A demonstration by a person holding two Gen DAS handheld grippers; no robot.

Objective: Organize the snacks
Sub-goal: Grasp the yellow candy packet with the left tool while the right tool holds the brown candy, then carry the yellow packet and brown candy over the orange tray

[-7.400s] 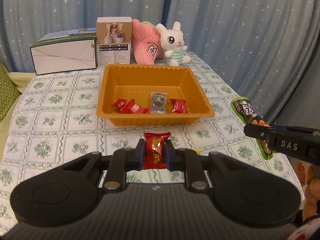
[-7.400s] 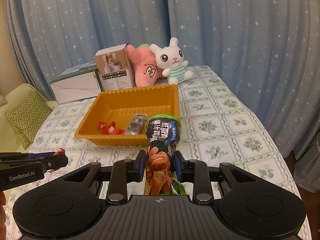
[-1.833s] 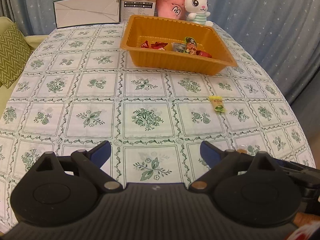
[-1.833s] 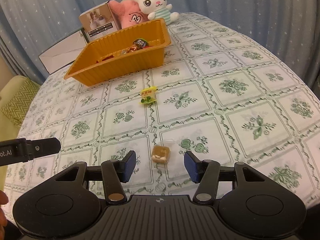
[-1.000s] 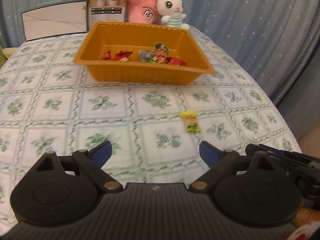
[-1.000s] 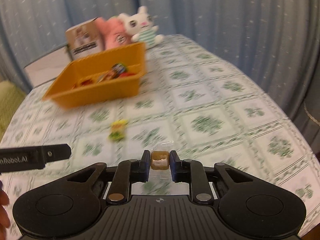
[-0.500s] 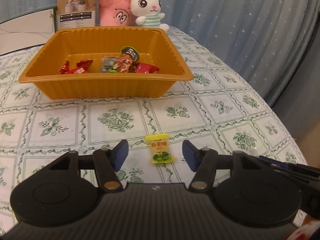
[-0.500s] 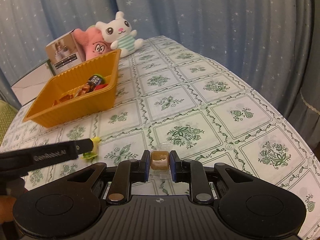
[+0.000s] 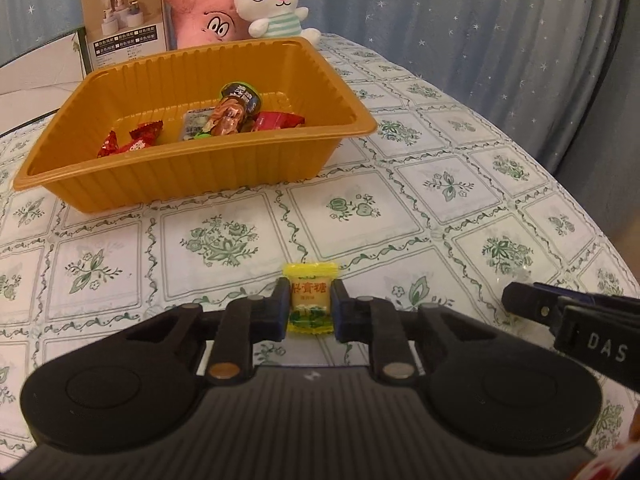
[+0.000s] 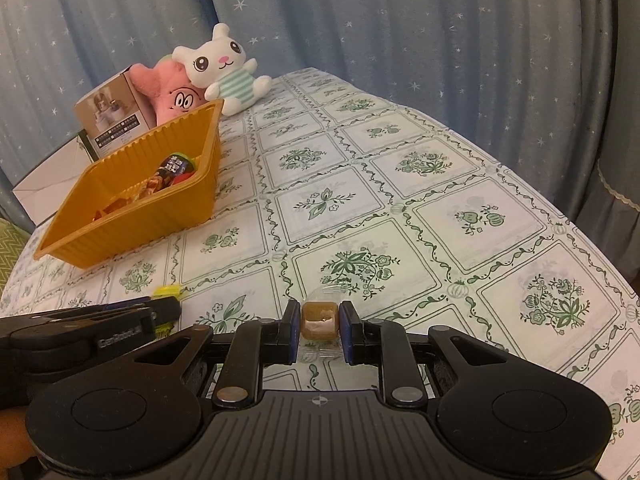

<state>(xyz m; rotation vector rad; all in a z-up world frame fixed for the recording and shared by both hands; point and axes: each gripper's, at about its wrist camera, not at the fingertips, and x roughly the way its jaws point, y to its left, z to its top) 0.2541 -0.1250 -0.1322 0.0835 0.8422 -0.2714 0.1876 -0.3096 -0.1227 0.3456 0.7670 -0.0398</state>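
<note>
My left gripper (image 9: 309, 303) is shut on a small yellow candy packet (image 9: 310, 296) low over the tablecloth. My right gripper (image 10: 319, 321) is shut on a brown caramel in a clear wrapper (image 10: 319, 320). The orange tray (image 9: 168, 176) stands ahead of the left gripper and holds red-wrapped candies (image 9: 132, 141), a dark snack pouch (image 9: 234, 110) and a red packet (image 9: 278, 121). In the right wrist view the tray (image 10: 136, 216) is at the far left and the left gripper (image 10: 120, 320) shows with the yellow packet (image 10: 168, 291) at its tip.
Behind the tray stand a product box (image 9: 125, 36), a pink plush (image 9: 200, 20) and a white bunny plush (image 9: 272, 4). A white carton (image 10: 48, 184) lies at the far left. The table edge curves at the right, with blue curtains behind.
My left gripper moved forward and closed on the yellow candy packet. My right gripper still holds the caramel and has shifted slightly.
</note>
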